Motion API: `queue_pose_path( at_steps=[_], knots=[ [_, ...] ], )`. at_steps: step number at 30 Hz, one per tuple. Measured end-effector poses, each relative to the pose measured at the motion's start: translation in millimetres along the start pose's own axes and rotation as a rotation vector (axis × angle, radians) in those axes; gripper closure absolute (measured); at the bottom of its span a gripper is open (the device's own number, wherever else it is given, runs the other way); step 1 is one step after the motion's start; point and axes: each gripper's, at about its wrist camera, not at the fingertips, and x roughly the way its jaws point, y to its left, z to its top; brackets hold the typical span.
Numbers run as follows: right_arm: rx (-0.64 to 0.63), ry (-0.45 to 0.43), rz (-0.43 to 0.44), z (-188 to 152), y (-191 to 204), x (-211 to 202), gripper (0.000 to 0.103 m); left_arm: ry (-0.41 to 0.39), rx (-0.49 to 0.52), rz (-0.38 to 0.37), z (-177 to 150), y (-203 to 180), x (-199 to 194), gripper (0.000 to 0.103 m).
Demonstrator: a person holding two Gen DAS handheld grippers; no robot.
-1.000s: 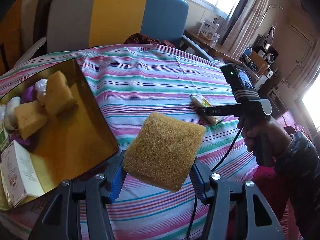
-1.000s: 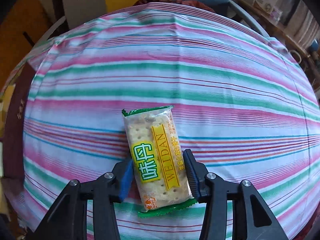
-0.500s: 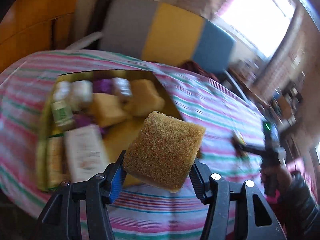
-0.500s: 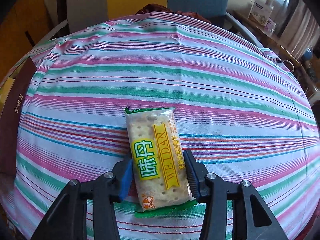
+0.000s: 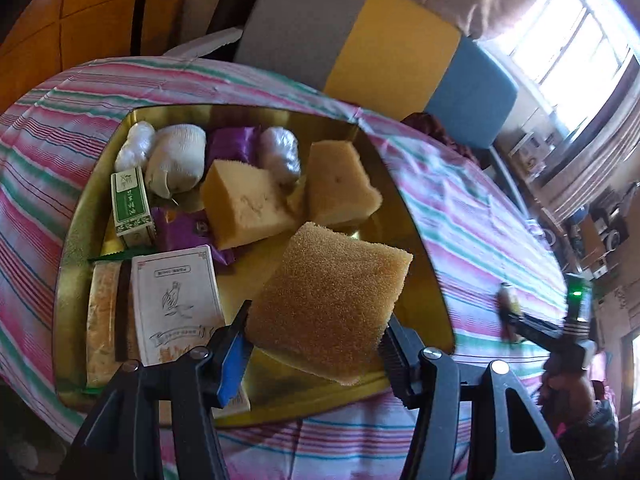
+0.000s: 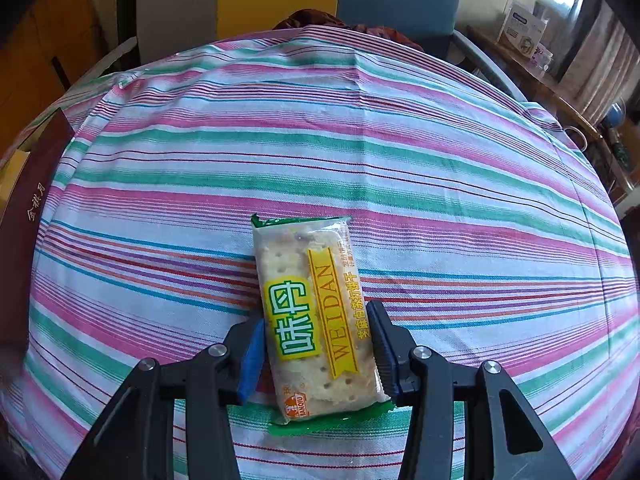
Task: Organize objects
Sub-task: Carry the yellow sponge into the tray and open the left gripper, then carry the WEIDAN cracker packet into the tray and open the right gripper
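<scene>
My left gripper (image 5: 316,344) is shut on a yellow-brown sponge (image 5: 332,304) and holds it above the near right part of a gold tray (image 5: 420,248). The tray holds two other yellow sponges (image 5: 244,204), white wrapped bundles (image 5: 176,160), purple packets (image 5: 180,228), a green box (image 5: 130,204) and a white box (image 5: 176,304). My right gripper (image 6: 316,348) is shut on a Weidan cracker packet (image 6: 316,316), just above the striped tablecloth (image 6: 360,160). That gripper also shows far right in the left wrist view (image 5: 520,320).
A grey, yellow and blue chair (image 5: 380,48) stands behind the table. The dark side of the tray (image 6: 24,216) is at the left edge in the right wrist view. A side shelf with boxes (image 6: 524,32) stands at the far right.
My left gripper has swung left with the sponge, from over the cloth to over the gold tray. My right gripper has kept its hold on the cracker packet and lifted slightly.
</scene>
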Motion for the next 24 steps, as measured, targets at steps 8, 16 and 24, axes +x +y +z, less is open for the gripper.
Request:
queue_pose_path(
  at_steps=[8, 16, 24],
  knots=[
    [-0.007, 0.003, 0.001, 3.4, 2.7, 2.5, 0.055, 0.016, 0.042, 0.071, -2.3, -5.9, 17.1, 0.037],
    [-0.008, 0.003, -0.001, 2.7, 4.6, 1.2, 0.054, 0.003, 0.056, 0.087, -4.0, -5.7, 5.1, 0.03],
    [-0.027, -0.004, -0.015, 1.8, 8.1, -0.1, 0.056, -0.091, 0.103, 0.144, -15.8, -4.0, -34.3, 0.031]
  ],
)
